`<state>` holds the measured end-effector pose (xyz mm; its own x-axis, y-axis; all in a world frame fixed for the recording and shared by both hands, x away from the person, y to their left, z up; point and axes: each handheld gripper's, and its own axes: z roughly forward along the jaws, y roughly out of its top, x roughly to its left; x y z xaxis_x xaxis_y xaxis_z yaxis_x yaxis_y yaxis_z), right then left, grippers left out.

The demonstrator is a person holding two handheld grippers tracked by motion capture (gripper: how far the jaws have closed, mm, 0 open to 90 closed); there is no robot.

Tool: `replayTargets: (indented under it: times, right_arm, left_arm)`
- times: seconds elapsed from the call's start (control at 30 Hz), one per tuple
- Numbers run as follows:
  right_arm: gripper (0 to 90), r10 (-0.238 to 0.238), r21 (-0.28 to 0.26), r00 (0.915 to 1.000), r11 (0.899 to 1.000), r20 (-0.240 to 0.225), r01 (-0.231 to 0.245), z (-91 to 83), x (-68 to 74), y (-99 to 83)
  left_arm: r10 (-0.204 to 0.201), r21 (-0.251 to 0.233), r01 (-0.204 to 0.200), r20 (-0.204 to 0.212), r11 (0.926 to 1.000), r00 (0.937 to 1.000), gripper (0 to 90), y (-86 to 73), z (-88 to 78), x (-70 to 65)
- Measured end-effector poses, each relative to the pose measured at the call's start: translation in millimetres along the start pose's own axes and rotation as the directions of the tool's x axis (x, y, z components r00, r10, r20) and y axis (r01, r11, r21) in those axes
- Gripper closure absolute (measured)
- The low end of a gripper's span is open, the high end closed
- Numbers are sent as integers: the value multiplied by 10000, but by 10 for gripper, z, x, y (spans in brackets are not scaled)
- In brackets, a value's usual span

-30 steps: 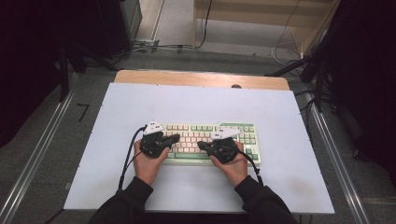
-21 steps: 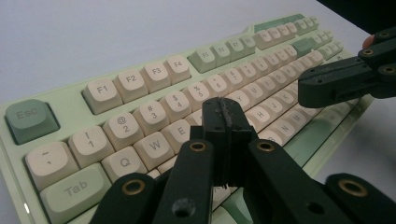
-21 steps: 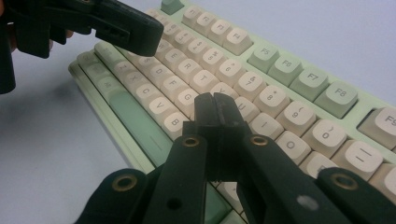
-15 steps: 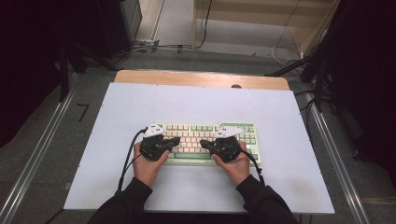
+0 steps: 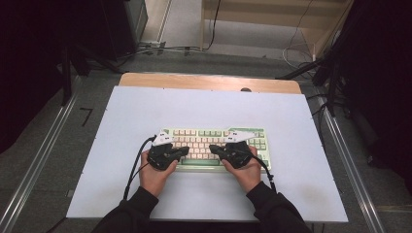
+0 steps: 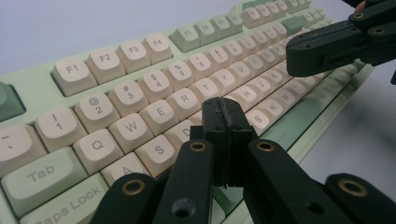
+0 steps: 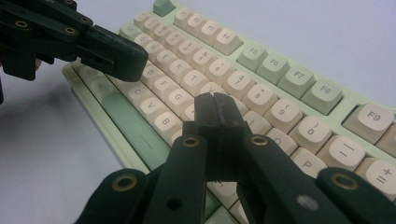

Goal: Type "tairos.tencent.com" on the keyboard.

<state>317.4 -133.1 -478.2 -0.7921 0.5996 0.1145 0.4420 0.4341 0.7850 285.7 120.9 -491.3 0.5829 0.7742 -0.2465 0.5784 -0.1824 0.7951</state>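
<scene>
While both hands held still over the keyboard (image 5: 216, 145) mid-bench, nothing changed. Left gripper (image 6: 227, 122) fingers, shut and empty, hovered near D; right gripper (image 7: 216, 116), likewise shut, perhaps touched J, suggesting typing.

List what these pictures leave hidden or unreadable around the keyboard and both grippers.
- Left gripper view: the left gripper, jaws shut, hides the keys beyond D on the keyboard.
- Right gripper view: the right gripper covers the keys under its tip.
- High view: key legends too small; whether the tips touch keys is unclear.
</scene>
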Motion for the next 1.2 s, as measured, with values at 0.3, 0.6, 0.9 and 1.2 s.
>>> replayTargets:
  times: [0.3, 0.6, 0.9, 1.2]
  right_arm:
    - [881, 41, 0, 10000, 10000, 2, -41, -2, -2, 0]
    - [882, 37, 11, 10000, 10000, 21, -37, -2, -3, -3]
    - [882, 25, 9, 10000, 10000, 19, -25, -3, -3, -5]
    - [882, -19, 49, 10000, 10000, -10, 19, 4, 2, -10]
  left_arm:
    - [88, 188, -89, 39, 9998, 10000, 900, -36, 30, -31]
    - [261, 345, -259, -81, 9991, 9996, 900, -64, 70, -54]
    - [10, 5, -10, -45, 10000, 10000, 900, -35, 14, -8]
    - [-273, -414, 262, -271, 9988, 9993, 900, -8, -19, 66]
